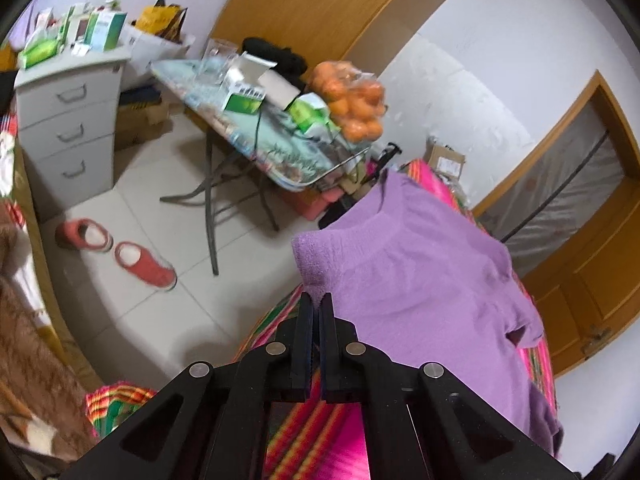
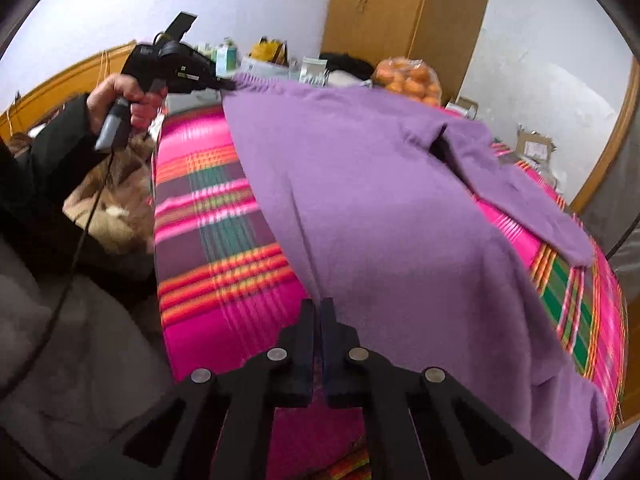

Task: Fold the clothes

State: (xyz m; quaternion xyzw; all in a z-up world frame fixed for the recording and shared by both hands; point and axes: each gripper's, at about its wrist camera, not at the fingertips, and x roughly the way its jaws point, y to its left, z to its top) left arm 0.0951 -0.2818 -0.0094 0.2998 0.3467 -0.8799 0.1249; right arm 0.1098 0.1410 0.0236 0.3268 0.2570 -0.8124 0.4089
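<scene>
left gripper (image 1: 316, 300) has its fingers pinched together on a corner of the purple sweater (image 1: 420, 280), at what looks like the ribbed hem edge. right gripper (image 2: 318, 306) is also clamped tight, biting the near edge of the same sweater; the right wrist view shows the other gripper (image 2: 224, 85) out at the far corner, a hand (image 2: 124, 100) on its handle.

sweater is spread mostly flat on the striped pink blanket (image 2: 208, 216) over the bed, one sleeve (image 2: 532, 196) lying out to the side across the blanket. the two held corners look lifted slightly, cloth stretched between them.

handling: soft fuzzy knit, light, limp, no stiffness. it'll sag and drape wherever it's unsupported, and stretch if pulled hard. nap should give decent friction, so slip risk is low, but a shallow pinch on one layer could creep out. best holds are the ribbed hem or shoulder seams, where the cloth is thicker. keep both corners level and evenly tensioned or the fold line skews. can't tell whether this is a spread-out or a fold-over in progress.
</scene>
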